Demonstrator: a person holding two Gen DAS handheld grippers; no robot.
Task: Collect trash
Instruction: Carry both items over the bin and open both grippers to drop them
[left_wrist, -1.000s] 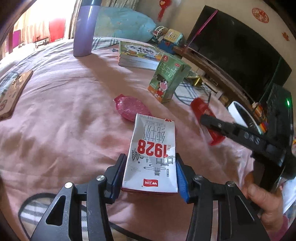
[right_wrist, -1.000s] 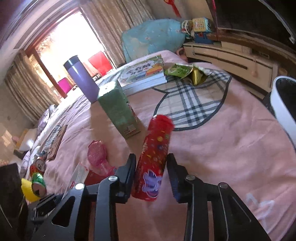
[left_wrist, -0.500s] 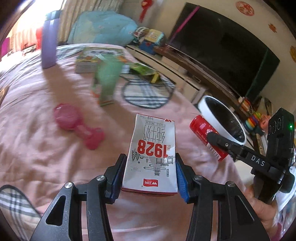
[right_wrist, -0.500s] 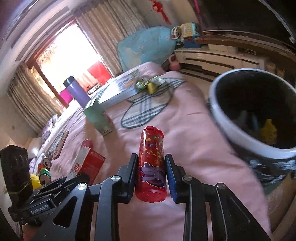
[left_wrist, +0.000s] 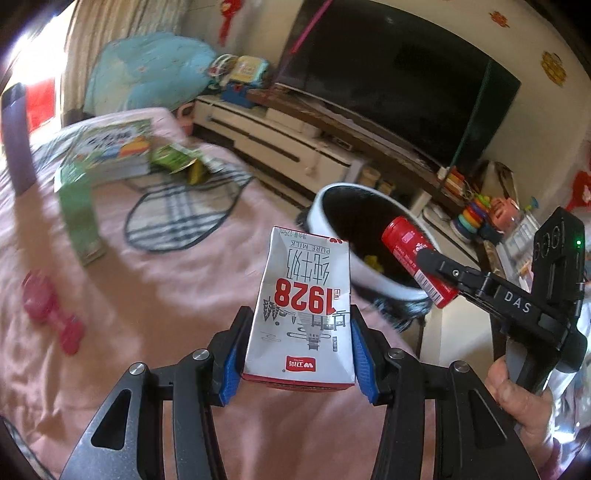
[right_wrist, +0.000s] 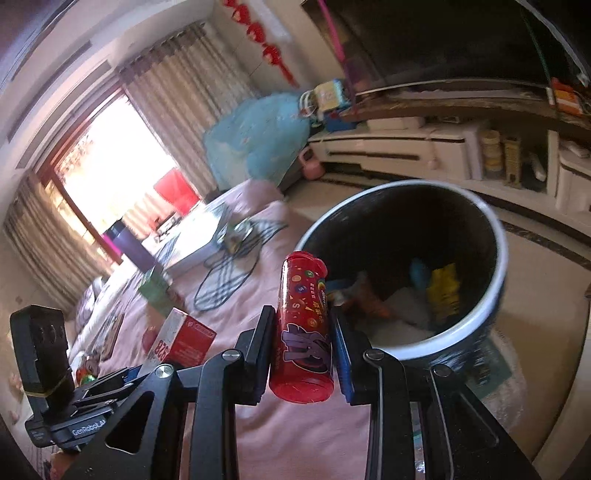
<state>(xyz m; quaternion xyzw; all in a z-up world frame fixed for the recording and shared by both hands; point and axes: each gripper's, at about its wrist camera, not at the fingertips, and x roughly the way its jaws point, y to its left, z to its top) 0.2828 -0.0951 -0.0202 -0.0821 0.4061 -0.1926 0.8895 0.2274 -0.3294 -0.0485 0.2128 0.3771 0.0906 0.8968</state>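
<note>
bin (right_wrist: 495, 295) now looming close beside the bed, swinging in over 1 second; left tool (left_wrist: 301, 347) clamping milk carton (left_wrist: 304, 306), right tool (right_wrist: 301, 343) clamping red tube (right_wrist: 303, 328) near rim, nearing drop.

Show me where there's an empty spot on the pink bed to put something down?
Bare pink blanket lies between the plaid patch, the pink toy and the held milk carton. It is crowded farther back, around the books, green wrappers and green carton.
</note>
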